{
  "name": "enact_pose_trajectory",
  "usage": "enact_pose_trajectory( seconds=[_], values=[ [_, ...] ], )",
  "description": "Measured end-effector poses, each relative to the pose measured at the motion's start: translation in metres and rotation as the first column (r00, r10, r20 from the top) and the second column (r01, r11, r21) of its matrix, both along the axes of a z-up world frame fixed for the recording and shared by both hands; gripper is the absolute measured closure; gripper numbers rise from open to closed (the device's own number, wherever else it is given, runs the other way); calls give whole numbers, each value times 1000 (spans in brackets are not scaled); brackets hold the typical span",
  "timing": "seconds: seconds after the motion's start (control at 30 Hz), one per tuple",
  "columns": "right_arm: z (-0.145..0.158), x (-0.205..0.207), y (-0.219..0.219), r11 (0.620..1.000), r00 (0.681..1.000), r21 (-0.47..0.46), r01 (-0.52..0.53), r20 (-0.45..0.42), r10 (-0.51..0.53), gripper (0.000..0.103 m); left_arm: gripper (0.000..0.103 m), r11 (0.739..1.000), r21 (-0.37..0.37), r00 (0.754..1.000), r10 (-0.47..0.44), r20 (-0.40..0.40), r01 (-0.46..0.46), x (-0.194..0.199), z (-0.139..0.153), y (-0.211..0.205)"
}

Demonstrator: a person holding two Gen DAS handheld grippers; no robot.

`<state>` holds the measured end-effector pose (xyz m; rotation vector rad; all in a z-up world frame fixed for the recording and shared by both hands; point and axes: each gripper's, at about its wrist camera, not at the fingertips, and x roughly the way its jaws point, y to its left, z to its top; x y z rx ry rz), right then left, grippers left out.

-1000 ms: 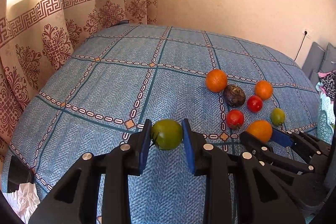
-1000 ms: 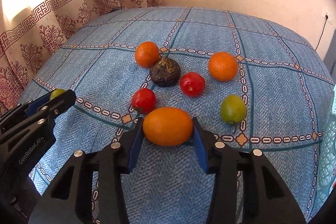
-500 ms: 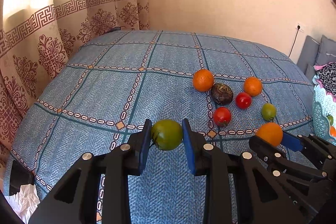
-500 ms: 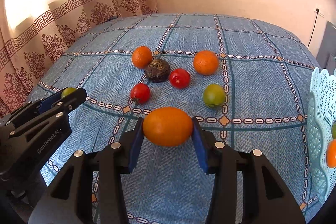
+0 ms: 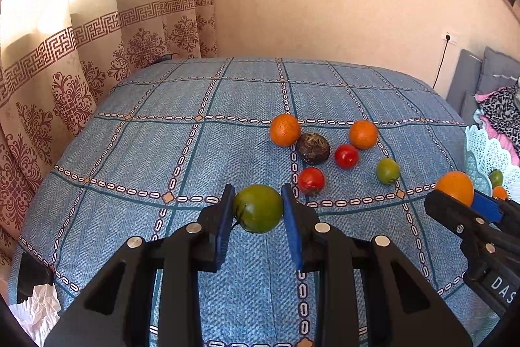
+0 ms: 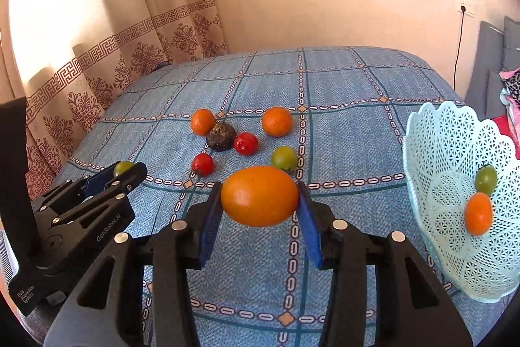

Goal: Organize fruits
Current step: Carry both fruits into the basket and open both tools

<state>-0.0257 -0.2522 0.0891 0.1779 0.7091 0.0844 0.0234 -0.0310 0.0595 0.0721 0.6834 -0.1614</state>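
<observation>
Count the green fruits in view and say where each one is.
3. One green fruit is clamped in the left gripper, one lies on the bedspread, one sits in the basket. More could be hidden in the basket.

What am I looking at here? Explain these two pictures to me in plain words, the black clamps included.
The black clamps are hand-held grippers, one in each of a person's hands, each with a camera looking along its fingers. One picture comes from the left gripper, the other from the right gripper.

The left gripper is shut on a green tomato; the right gripper is shut on a large orange fruit. Both are held above a blue patterned bedspread.

On the bedspread lie two oranges, two red tomatoes, a green tomato and a dark brown fruit. At the right, a pale blue lattice basket already holds a green fruit and an orange one.
</observation>
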Motion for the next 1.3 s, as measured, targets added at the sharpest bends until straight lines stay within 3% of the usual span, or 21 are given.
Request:
enact_pose_trajectory(
  seconds=[0.33,0.67,1.0,1.3],
  values=[
    [25,-35,-47,994,991,23,105,82,-107,57,73,997,27,994,-73,81,71,-26,32,-36],
    [34,-68,-105,968,959,18,252,128,-252,57,73,981,62,974,-188,125,181,-43,48,-94],
    [28,-84,-162,925,920,46,377,97,-380,57,73,958,87,952,-282,122,272,-50,51,-147],
    [29,-85,-184,913,911,31,408,49,-409,57,73,928,14,927,-372,57,371,-47,51,-186]
  ],
)
